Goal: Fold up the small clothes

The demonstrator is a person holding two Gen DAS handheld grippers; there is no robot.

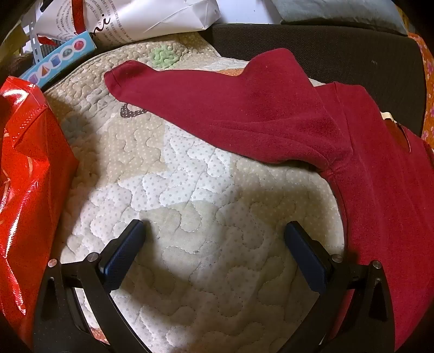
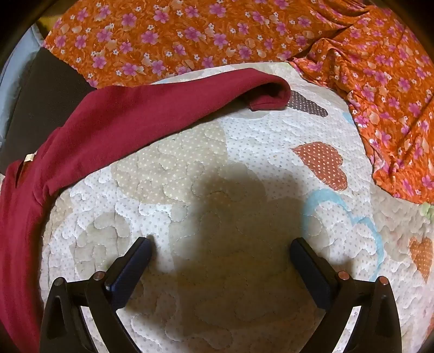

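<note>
A small dark red long-sleeved top (image 1: 379,168) lies spread on a quilted mat (image 1: 190,190). In the left wrist view its body runs down the right side and one sleeve (image 1: 217,100) stretches up and left. My left gripper (image 1: 214,230) is open and empty over bare quilt, left of the body. In the right wrist view the top's body (image 2: 21,217) is at the left edge and its other sleeve (image 2: 162,106) reaches right, the cuff (image 2: 271,95) curled. My right gripper (image 2: 221,245) is open and empty over the quilt (image 2: 244,176), below that sleeve.
A shiny red bag (image 1: 24,176) stands at the left of the mat, with a white paper bag (image 1: 141,19) and a blue box (image 1: 59,59) behind. An orange floral cloth (image 2: 379,95) covers the far and right sides. A dark cushion (image 1: 325,46) lies behind the top.
</note>
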